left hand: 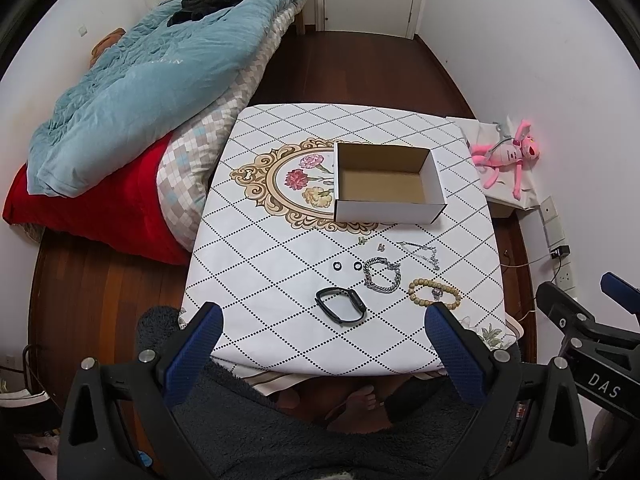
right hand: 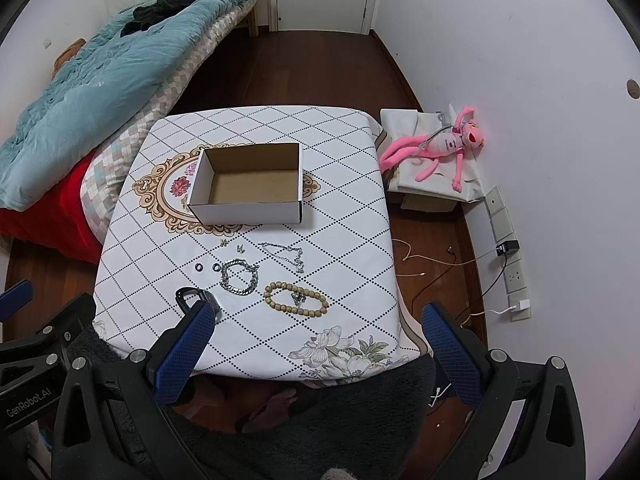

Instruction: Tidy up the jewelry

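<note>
Both the left gripper (left hand: pixel 322 320) and right gripper (right hand: pixel 318 318) hover spread wide and empty; start with the beige beaded bracelet (right hand: pixel 296 299) nearest the open white cardboard box (right hand: pixel 248 184), pinching one side squarely.

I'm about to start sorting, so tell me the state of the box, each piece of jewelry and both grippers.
Cardboard box: open, empty.
Black wristband: on table, outside box.
Silver chain bracelet: on table.
Wooden bead bracelet: on table.
Thin silver necklace: loose on table.
Two black rings: on table, side by side.
Left gripper: open, empty.
Right gripper: open, empty.
</note>
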A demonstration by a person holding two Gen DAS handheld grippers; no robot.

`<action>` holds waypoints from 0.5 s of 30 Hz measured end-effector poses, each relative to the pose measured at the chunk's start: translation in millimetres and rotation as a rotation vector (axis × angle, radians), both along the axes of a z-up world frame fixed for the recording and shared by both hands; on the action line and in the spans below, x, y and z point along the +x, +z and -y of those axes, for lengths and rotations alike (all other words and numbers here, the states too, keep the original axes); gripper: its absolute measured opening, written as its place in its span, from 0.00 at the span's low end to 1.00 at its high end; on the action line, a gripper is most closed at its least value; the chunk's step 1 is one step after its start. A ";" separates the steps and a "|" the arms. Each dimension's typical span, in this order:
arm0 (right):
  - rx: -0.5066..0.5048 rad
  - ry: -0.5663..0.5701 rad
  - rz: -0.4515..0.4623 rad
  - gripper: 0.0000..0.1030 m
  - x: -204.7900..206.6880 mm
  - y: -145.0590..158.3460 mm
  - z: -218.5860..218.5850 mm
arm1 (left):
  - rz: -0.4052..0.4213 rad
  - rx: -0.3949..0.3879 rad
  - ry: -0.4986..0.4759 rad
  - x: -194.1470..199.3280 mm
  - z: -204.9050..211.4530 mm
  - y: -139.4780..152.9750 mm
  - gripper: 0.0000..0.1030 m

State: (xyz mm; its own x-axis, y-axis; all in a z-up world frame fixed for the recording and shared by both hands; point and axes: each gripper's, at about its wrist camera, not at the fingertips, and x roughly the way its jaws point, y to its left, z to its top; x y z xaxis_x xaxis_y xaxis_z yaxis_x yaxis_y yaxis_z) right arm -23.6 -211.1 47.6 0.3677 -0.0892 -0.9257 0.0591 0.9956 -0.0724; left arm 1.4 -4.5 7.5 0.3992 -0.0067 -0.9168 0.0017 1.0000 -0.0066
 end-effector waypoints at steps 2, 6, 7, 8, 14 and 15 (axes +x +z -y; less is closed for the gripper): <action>0.002 0.000 -0.002 1.00 -0.8 -1.2 -0.4 | 0.003 -0.002 -0.001 -1.2 -0.5 0.9 1.00; 0.002 0.000 -0.001 1.00 -0.8 -1.3 -0.5 | 0.010 -0.001 -0.002 -0.3 0.5 4.1 1.00; 0.001 0.000 0.000 1.00 -0.7 -1.0 -0.4 | 0.011 -0.001 -0.001 -1.7 -0.3 3.4 1.00; 0.000 -0.001 0.001 1.00 -0.5 -0.8 -0.1 | 0.012 -0.002 -0.001 -2.0 -0.6 3.2 1.00; 0.002 -0.003 0.003 1.00 0.3 5.9 0.6 | 0.015 0.002 -0.005 -2.7 -1.2 3.3 1.00; 0.003 -0.002 0.002 1.00 0.3 6.2 0.7 | 0.015 0.001 -0.005 -3.3 -1.8 2.6 1.00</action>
